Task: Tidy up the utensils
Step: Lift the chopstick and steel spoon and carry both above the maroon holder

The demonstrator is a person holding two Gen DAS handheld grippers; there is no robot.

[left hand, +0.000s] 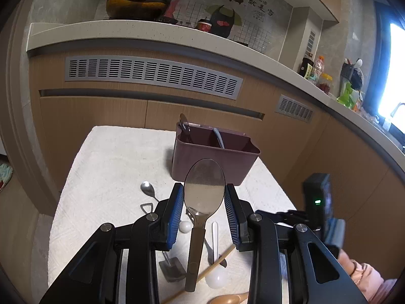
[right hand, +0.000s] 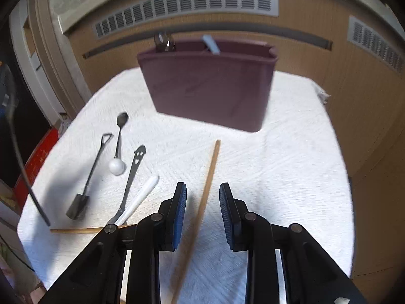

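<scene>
My left gripper (left hand: 204, 190) is shut on a large metal spoon (left hand: 204, 174). Its pads press the bowl's edges and the handle trails back toward the camera, above the cloth. Beyond it stands the mauve plastic utensil holder (left hand: 240, 162) (right hand: 210, 88), with a spoon in its left compartment and a pale blue handle in the middle one. My right gripper (right hand: 202, 187) is open low over the white cloth (right hand: 278, 164). A wooden chopstick (right hand: 212, 162) runs between its fingers, blurred, with neither pad touching it. The right gripper's body (left hand: 319, 202) shows at the right of the left wrist view.
On the cloth's left lie a shovel-shaped spoon (right hand: 86, 185), a small dark spoon (right hand: 122, 120), a white round scoop (right hand: 117, 167), a smiley-handled utensil (right hand: 135, 167), a white plastic handle (right hand: 144, 195) and a second chopstick (right hand: 76, 230). Wooden cabinets stand close behind.
</scene>
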